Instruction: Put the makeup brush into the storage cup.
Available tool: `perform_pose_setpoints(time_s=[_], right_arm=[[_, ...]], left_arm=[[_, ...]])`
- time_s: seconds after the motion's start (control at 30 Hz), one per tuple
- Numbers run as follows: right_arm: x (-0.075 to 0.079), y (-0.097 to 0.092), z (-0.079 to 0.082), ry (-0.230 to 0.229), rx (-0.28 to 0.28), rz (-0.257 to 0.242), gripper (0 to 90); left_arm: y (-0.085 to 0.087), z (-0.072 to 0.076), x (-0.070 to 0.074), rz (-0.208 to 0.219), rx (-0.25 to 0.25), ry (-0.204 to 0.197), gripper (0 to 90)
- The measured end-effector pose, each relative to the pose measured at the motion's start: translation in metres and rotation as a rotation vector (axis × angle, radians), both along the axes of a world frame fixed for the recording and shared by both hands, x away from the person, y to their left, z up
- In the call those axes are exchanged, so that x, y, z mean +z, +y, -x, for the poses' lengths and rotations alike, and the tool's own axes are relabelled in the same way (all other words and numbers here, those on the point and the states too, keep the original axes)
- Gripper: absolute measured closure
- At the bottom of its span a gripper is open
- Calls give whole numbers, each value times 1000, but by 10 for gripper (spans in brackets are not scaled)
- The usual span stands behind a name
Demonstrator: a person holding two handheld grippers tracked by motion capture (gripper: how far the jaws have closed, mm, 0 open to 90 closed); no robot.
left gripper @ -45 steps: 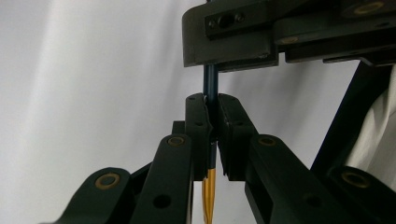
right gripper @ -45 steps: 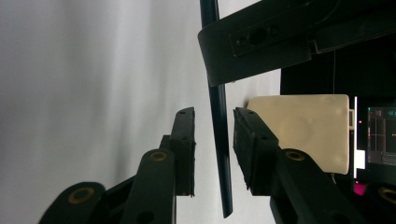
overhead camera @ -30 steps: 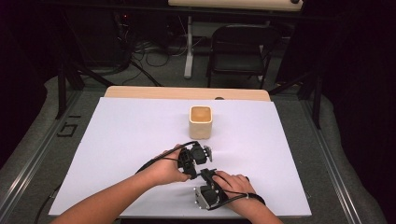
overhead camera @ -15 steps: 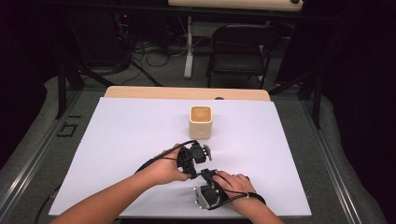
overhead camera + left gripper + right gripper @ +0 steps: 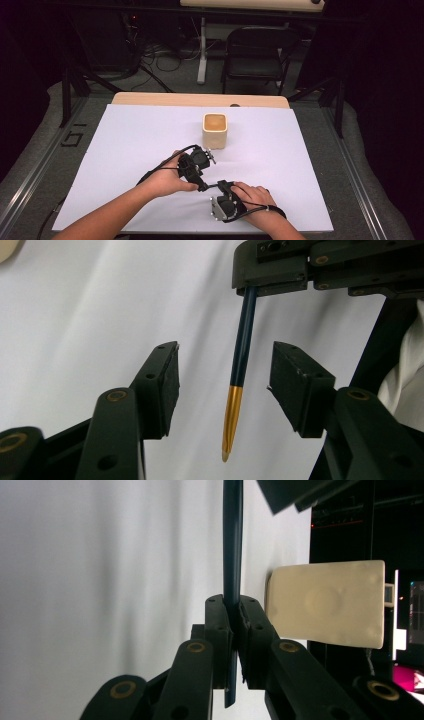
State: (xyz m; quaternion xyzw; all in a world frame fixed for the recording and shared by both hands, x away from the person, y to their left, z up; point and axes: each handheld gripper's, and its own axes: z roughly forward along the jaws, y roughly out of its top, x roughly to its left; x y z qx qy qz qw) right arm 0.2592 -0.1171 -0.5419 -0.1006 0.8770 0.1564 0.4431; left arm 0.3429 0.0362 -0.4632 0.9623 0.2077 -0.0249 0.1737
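- While we pass the pen [image 5: 243, 340] from one hand to the other, it hangs above the near middle of the table [image 5: 125, 150], between the two grippers and clear of the white sheet.
- Pen: dark blue barrel, gold tip [image 5: 230, 417] pointing towards our left gripper; the barrel also shows in the right gripper view [image 5: 232, 540].
- Right gripper [image 5: 233, 611]: jaws closed tight on the barrel; it alone carries the pen.
- Left gripper [image 5: 225, 385]: jaws have just been opening and now stand a good way apart, one on each side of the pen, neither pad touching it.
- Cup [image 5: 215, 130]: cream, square, empty as far as we can tell, standing well beyond the grippers toward the far edge, about mid-table.
- Step in hand, as we judge it: handover complete, left gripper releasing.
- Next move, as we judge it: back the left gripper off without knocking the tip, then carry the pen to the cup and lower it in.
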Motion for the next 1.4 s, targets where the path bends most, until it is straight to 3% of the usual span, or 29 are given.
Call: perform_pose_setpoints(time_s=[0.1,0.33,0.73,0.93,1.0,1.07,1.1,1.13,1.4], right_arm=[[1,-1,-1,29,-23,-29,847],[4,-3,-4,93,-57,-75,847],[7,-8,-9,173,-121,-119,847],[10,-11,-12,262,-179,-196,847],[11,-12,-14,291,-180,-235,847],[13,-13,-16,303,-183,-243,847],[12,-13,-15,324,-216,-271,847],[14,-14,-17,317,-199,-257,847],[16,-18,-22,387,-254,-323,847]], left_arm=[[8,1,2,44,7,-31,430],[23,0,6,144,62,-38,442],[36,-3,4,211,127,-28,453],[44,-4,6,252,161,-30,452],[46,-5,7,258,173,-27,455],[49,-6,7,269,180,-25,456],[50,-6,7,275,184,-20,459],[50,-6,7,276,191,-18,460],[56,-7,6,291,195,-25,451]])
